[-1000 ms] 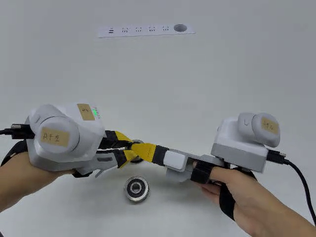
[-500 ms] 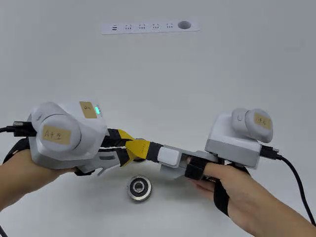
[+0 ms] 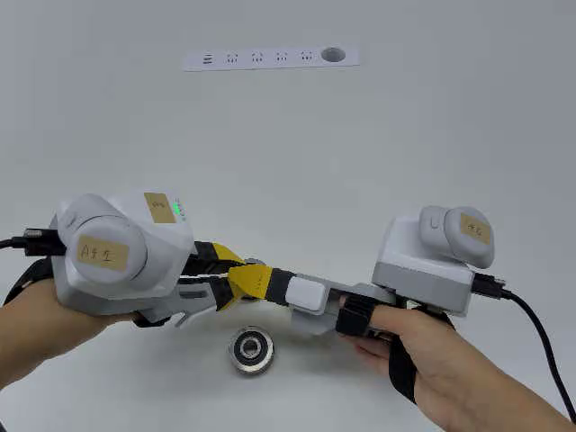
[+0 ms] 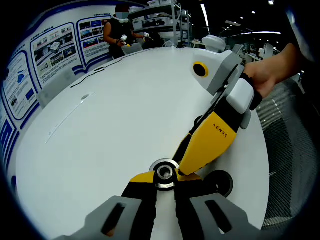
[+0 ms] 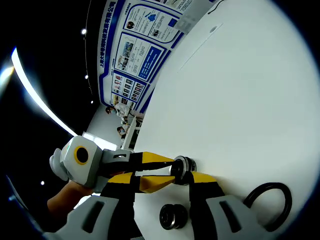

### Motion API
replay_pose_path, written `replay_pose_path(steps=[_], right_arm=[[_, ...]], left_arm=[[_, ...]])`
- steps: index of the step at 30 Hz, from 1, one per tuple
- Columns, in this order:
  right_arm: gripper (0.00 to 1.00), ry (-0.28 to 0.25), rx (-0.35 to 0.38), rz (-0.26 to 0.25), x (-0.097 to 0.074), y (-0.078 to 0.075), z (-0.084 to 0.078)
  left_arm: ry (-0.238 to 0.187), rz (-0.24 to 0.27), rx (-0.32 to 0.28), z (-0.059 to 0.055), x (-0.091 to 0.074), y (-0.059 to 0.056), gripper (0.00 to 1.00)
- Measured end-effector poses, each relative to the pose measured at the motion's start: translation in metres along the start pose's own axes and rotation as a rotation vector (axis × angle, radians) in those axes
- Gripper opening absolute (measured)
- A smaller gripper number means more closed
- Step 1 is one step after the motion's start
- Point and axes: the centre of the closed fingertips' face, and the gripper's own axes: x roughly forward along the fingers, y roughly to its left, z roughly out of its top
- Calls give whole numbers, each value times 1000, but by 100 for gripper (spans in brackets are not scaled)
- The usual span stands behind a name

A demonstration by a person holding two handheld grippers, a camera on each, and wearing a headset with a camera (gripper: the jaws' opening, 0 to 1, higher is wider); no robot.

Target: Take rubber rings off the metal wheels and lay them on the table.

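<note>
A white power strip (image 3: 270, 58) lies on the white table (image 3: 432, 135), well beyond the tips of the left gripper (image 3: 236, 270) and right gripper (image 3: 245, 281). Blue-bordered posters (image 4: 55, 55) hang far ahead of the left gripper.

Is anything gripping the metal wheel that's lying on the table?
No, that metal wheel lies free on the table, clear of the jaws.

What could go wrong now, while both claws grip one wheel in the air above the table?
The held wheel is pinched only at the tips of the left claw and right claw; pulling at it may make it slip out. The second wheel lies on the table close below, so a drop might strike it and roll both away.
</note>
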Motion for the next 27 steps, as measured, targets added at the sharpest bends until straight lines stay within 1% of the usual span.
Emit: replay_pose_path(steps=[6,11,13,17,20,22,24,27], right_arm=[[40,-1,5,-5,-2,-2,1],[29,-12,15,-15,-4,-7,2],[26,-12,15,-30,-4,-11,2],[12,-10,23,-84,-3,-23,2],[5,-5,18,-103,-3,-27,2],[3,-5,15,-106,-3,-28,2],[3,-5,28,-108,-3,-28,2],[2,-3,18,-115,-4,-27,2]], left_arm=[[0,0,0,0,0,0,13],[-1,-1,0,0,0,0,13],[-2,-1,1,0,0,0,13],[-3,0,0,0,0,0,13],[-4,0,-1,0,0,0,13],[-5,-1,-2,0,0,0,13],[-5,-1,-2,0,0,0,13],[-5,-1,-2,0,0,0,13]])
